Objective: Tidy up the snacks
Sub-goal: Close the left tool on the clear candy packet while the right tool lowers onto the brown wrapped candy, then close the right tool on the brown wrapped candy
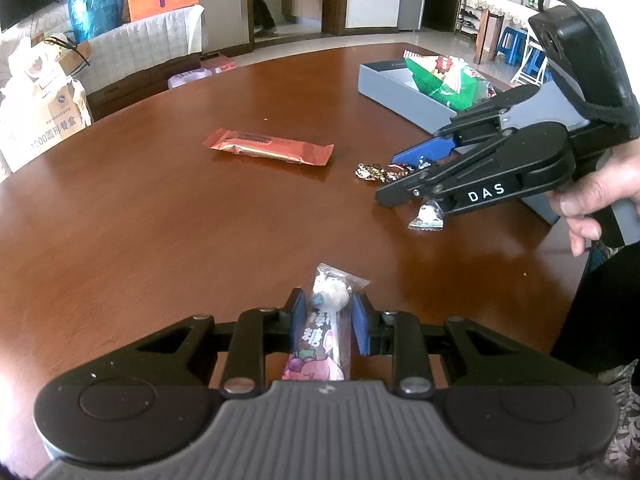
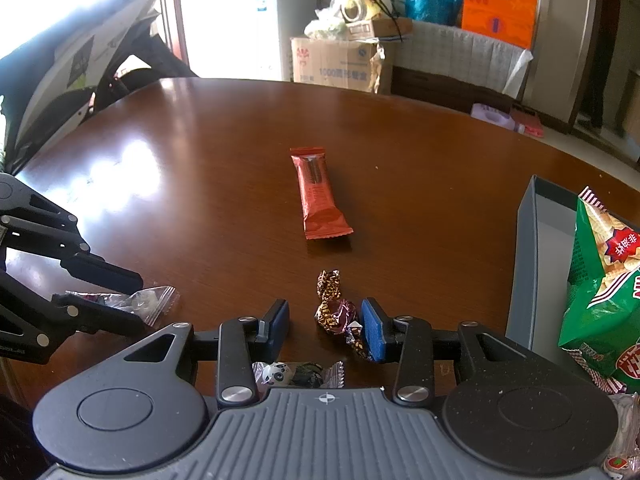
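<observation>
A: In the left wrist view, what is hidden or cut off?

B: The lower end of the lollipop packet (image 1: 320, 326) is covered by the left gripper (image 1: 325, 322), whose blue pads are closed against the packet's sides. A small panda candy (image 1: 427, 217) is partly masked by the right gripper (image 1: 400, 178), held in a hand (image 1: 596, 196) at the frame's right edge. The grey box (image 1: 384, 80) is cut off behind that tool, with a green chip bag (image 1: 444, 80) seen inside it.

A: And the open room there?

B: A wide bare stretch of brown wooden table (image 1: 160, 208) is seen around the orange-red bar (image 1: 268, 148), which lies well apart from both tools. Cartons and a doorway are seen beyond.

A: The right wrist view?

B: The brown foil candy (image 2: 336, 312) is seen between the right gripper's pads, touching the right one, with a gap at the left; nothing is clamped. The box wall is cut off at right.
</observation>
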The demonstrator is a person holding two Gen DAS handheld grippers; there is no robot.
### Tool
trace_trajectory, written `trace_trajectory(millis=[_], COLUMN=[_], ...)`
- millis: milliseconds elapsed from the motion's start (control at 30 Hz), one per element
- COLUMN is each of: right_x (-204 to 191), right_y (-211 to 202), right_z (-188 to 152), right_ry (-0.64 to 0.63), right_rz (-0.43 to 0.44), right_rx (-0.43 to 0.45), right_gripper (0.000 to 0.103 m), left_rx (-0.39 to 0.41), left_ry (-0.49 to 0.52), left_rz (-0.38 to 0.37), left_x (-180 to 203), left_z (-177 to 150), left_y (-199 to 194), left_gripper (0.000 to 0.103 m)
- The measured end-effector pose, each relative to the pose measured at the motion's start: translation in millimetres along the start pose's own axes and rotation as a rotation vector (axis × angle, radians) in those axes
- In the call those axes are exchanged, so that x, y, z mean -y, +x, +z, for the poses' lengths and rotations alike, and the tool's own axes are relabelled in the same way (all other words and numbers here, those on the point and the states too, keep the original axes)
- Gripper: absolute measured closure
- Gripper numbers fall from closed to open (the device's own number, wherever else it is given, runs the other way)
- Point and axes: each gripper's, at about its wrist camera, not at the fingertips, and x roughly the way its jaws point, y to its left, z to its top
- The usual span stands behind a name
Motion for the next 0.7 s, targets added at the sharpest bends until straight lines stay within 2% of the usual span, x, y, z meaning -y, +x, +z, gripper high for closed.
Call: trace_trajectory(millis=[300,333,400,433,500,700], right_x=[-1.7,-2.3,-2.7,-2.7,-2.4,-1.9], right_y=[0.4,0.1,-0.3,-0.5,-1.0,-4.8], right_z=[-0.7,-0.9,-0.8,-0.9,-1.4,-0.1], right_ry=[-0.016,-0.018,-0.018,-0.019,-0.021,-0.016], right_rz=[-0.007,-0.004,-0.003,-0.005,-0.006,-0.001], right_rx=[0.002,0.003,0.005,0.007,0.009,0.033], right_gripper=[0.062,0.063,0.076,0.078,0.078,0.078], left_rx=[0.009,0.012,0.018,0.021,0.023,0.022], left_ry=[-0.009,-0.012,-0.012,-0.009,0.0,0.012], left_rz=[0.0,0.003,0.011,0.016,0.023,0.033], left_x=[-0.2,0.0,0.7,1.3,3.1,7.1], left_z=[0.0,0.2,0.2,0.5,1.8,8.1], left_y=[1.1,1.4,1.7,1.9,2.8,5.8], left_gripper=[0.079,0.079,0.083,0.084,0.087,0.088])
